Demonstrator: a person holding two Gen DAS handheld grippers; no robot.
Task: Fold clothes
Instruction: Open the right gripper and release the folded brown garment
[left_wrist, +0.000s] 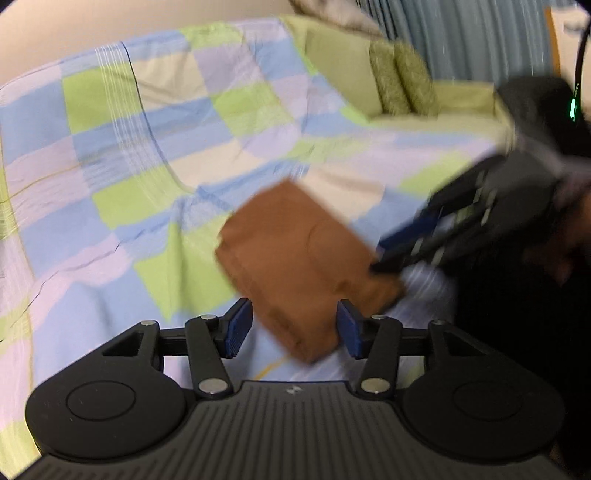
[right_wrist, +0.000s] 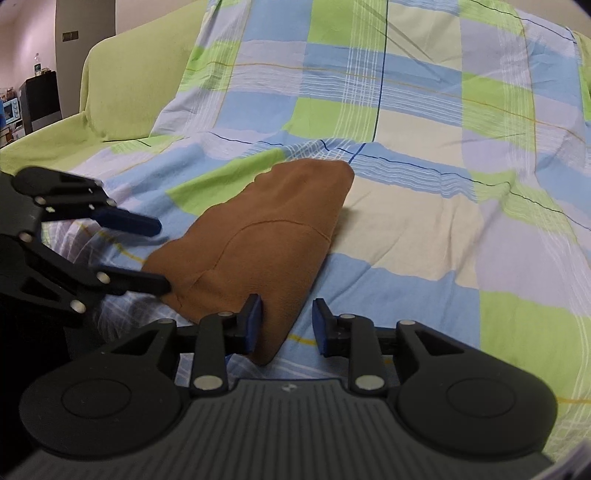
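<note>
Lying folded on the sofa's checked sheet (right_wrist: 424, 206), brown garment (right_wrist: 258, 251) appears soft, light, limp; grip stacked near edge. Left tongs (left_wrist: 293, 328) and right tongs (right_wrist: 286, 325) stand apart, unclamped.

My left cam's smeared with motion blur, right one's sharper; soft even indoor light, fisheye bending edges, dark vignette corners.

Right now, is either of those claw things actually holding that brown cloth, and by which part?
Neither. The folded brown garment lies on the checked sheet; the left gripper and right gripper stand open around its near edge.
</note>
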